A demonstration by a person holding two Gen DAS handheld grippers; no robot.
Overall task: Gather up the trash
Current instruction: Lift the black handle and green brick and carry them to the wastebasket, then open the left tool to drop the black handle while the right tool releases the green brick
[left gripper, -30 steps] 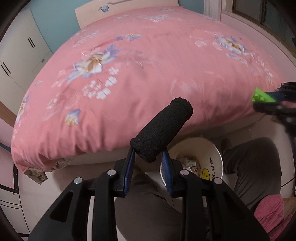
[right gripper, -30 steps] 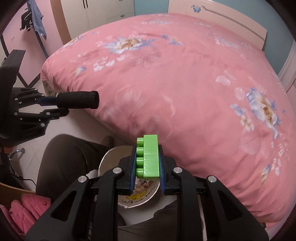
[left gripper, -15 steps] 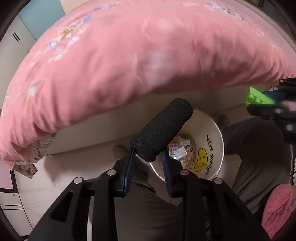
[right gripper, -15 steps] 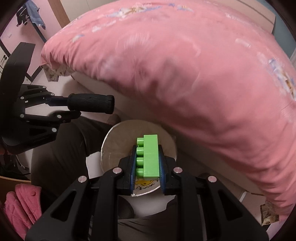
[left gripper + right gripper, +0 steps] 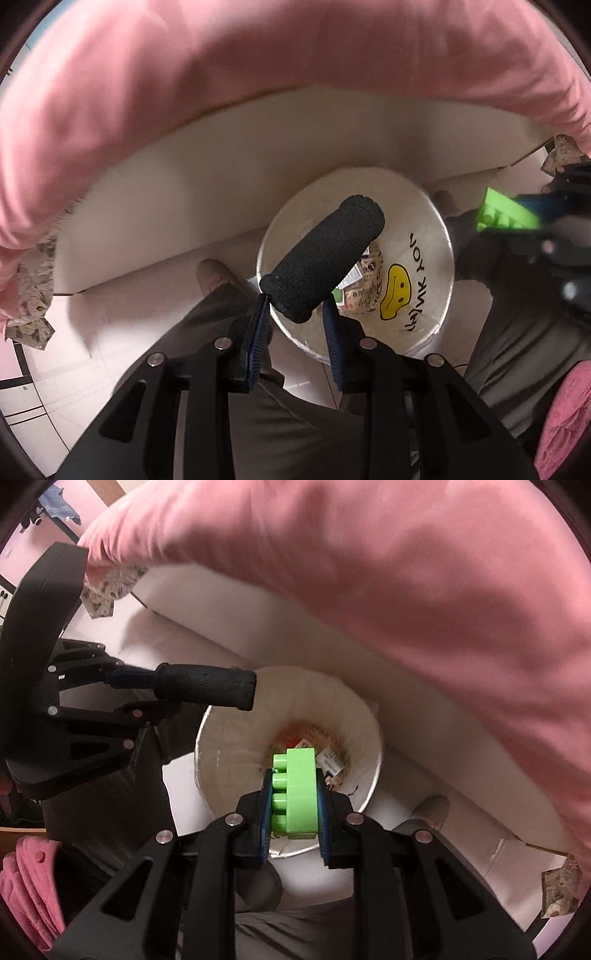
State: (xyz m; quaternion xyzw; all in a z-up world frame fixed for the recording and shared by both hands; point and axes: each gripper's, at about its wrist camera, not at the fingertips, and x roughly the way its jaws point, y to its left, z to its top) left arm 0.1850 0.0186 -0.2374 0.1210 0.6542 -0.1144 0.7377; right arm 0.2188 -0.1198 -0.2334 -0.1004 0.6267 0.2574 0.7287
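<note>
My left gripper (image 5: pixel 295 314) is shut on a black foam cylinder (image 5: pixel 325 258) and holds it over the white trash bin (image 5: pixel 436 236). The bin is lined with a smiley-face bag and holds paper scraps (image 5: pixel 360 291). My right gripper (image 5: pixel 293 797) is shut on a green toy brick (image 5: pixel 295 794), above the near side of the same bin (image 5: pixel 221 746). The green brick also shows at the right of the left wrist view (image 5: pixel 502 216). The foam cylinder shows at the left of the right wrist view (image 5: pixel 207 686), over the bin's far left rim.
A bed with a pink floral duvet (image 5: pixel 258 74) overhangs the white bed frame (image 5: pixel 184 192) just behind the bin. The person's grey-trousered legs (image 5: pixel 229 314) flank the bin. A pink slipper (image 5: pixel 26 886) lies at the lower left.
Both grippers have tilted down and moved from over the bed to above the bin, each still holding its object. The bin now fills the middle of both views.
</note>
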